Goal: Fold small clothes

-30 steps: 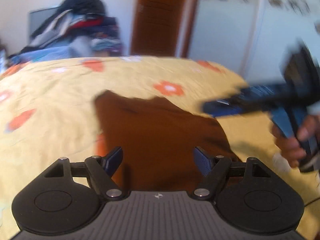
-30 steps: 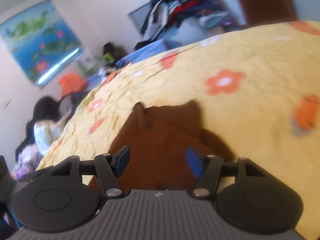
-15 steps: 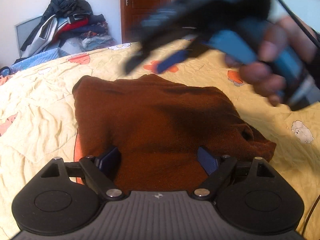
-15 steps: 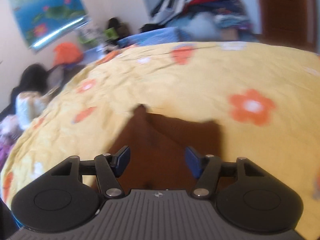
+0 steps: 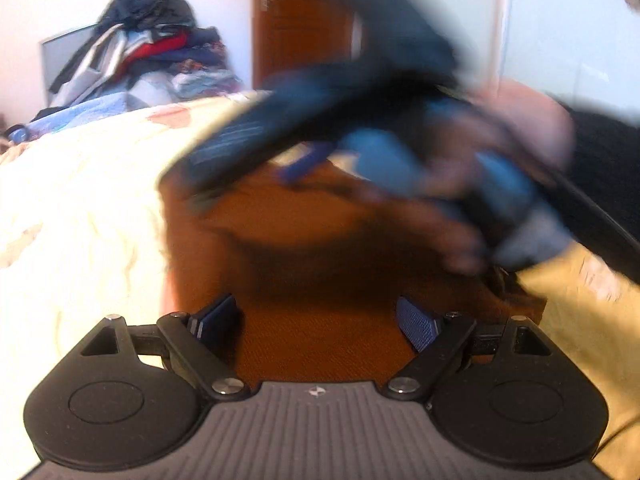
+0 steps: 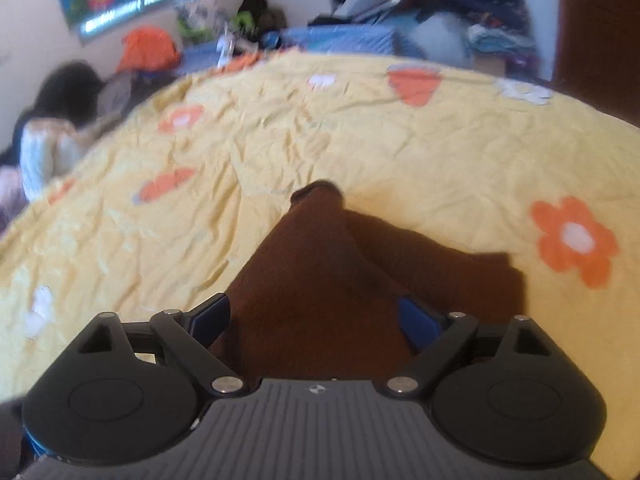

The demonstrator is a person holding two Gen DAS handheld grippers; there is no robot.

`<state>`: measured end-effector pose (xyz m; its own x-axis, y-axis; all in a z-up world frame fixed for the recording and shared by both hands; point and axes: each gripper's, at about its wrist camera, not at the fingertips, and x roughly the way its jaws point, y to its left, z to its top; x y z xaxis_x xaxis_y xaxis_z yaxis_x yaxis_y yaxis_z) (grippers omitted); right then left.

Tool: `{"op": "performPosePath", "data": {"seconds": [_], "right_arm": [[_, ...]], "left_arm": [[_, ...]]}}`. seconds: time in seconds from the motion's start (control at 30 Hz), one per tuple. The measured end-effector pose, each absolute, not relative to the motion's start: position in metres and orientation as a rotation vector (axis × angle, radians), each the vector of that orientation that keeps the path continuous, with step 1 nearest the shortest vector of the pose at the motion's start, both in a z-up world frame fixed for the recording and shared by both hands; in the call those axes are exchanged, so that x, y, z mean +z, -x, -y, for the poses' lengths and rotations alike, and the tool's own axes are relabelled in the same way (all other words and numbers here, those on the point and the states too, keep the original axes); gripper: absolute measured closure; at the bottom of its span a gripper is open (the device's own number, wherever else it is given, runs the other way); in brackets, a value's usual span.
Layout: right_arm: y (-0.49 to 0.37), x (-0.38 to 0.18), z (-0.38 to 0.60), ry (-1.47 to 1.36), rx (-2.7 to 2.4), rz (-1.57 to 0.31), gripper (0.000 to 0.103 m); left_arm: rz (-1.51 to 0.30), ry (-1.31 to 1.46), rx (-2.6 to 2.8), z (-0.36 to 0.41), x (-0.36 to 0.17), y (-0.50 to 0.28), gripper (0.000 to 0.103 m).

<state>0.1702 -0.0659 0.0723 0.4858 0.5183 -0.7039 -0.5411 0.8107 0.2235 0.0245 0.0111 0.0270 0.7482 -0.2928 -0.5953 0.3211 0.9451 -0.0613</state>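
Note:
A brown knitted garment (image 5: pixel 320 260) lies folded on the yellow flowered bedspread (image 5: pixel 80 200). My left gripper (image 5: pixel 318 316) hovers over its near edge, jaws wide open, with the cloth below them and nothing gripped. In the right wrist view the same garment (image 6: pixel 312 280) runs away from me, with a narrow rolled end at its far tip. My right gripper (image 6: pixel 314 314) is above it and its jaws are opening; the pads stand apart from the cloth. In the left wrist view a hand (image 5: pixel 460 220) carries that gripper, blurred, across above the garment.
The bedspread (image 6: pixel 400 140) spreads wide on all sides of the garment. A heap of clothes (image 5: pixel 152 40) is piled at the bed's far side beside a wooden door (image 5: pixel 300 20). A person (image 6: pixel 52 136) sits beyond the bed's left edge.
The right gripper has swept leftward over the garment and rolled, and its jaws have spread wider. The left jaws have widened a little and now sit closer over the cloth.

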Motion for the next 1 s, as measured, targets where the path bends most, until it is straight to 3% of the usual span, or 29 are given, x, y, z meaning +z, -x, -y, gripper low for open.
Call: {"op": "performPosePath", "data": {"seconds": [0.1,0.23,0.43,0.47,0.5,0.53,0.6,0.63,0.77,0.87,0.93,0.97,1.0], "right_arm": [[-0.136,0.099,0.131,-0.145,0.630,-0.776,0.004],[-0.125,0.088,0.202,-0.298,0.493,-0.793,0.004],[-0.151,0.044,0.226,-0.436,0.409,-0.950,0.017],[-0.151,0.043,0.221,-0.433,0.424,-0.919,0.024],[-0.153,0.041,0.217,-0.439,0.440,-0.919,0.050],[-0.156,0.039,0.212,-0.438,0.446,-0.925,0.063],[-0.157,0.038,0.208,-0.413,0.454,-0.898,0.070],[-0.153,0.041,0.207,-0.394,0.454,-0.879,0.071],[-0.154,0.045,0.208,-0.334,0.439,-0.827,0.075],[-0.152,0.043,0.220,-0.424,0.423,-0.855,0.055],[-0.134,0.059,0.230,-0.463,0.451,-0.849,0.052],[-0.121,0.068,0.235,-0.468,0.477,-0.842,0.044],[-0.106,0.077,0.239,-0.471,0.500,-0.835,0.041]], "left_arm": [[-0.635,0.108,-0.296,-0.048,0.036,-0.023,0.015],[-0.746,0.361,-0.232,-0.096,0.026,-0.061,0.015],[-0.864,0.490,-0.212,-0.108,0.013,-0.140,0.016],[-0.873,0.464,-0.209,-0.102,0.013,-0.152,0.026],[-0.875,0.424,-0.205,-0.096,0.014,-0.161,0.052],[-0.874,0.381,-0.201,-0.088,0.013,-0.167,0.065],[-0.839,0.283,-0.198,-0.075,0.016,-0.175,0.086],[-0.804,0.203,-0.197,-0.064,0.021,-0.175,0.087],[-0.690,-0.135,-0.171,-0.027,0.021,-0.160,0.086],[-0.666,-0.122,-0.156,-0.038,0.019,-0.137,0.083],[-0.609,-0.104,-0.148,-0.052,0.031,-0.103,0.078],[-0.568,-0.099,-0.144,-0.059,0.037,-0.081,0.066],[-0.527,-0.094,-0.148,-0.065,0.041,-0.057,0.040]]}}
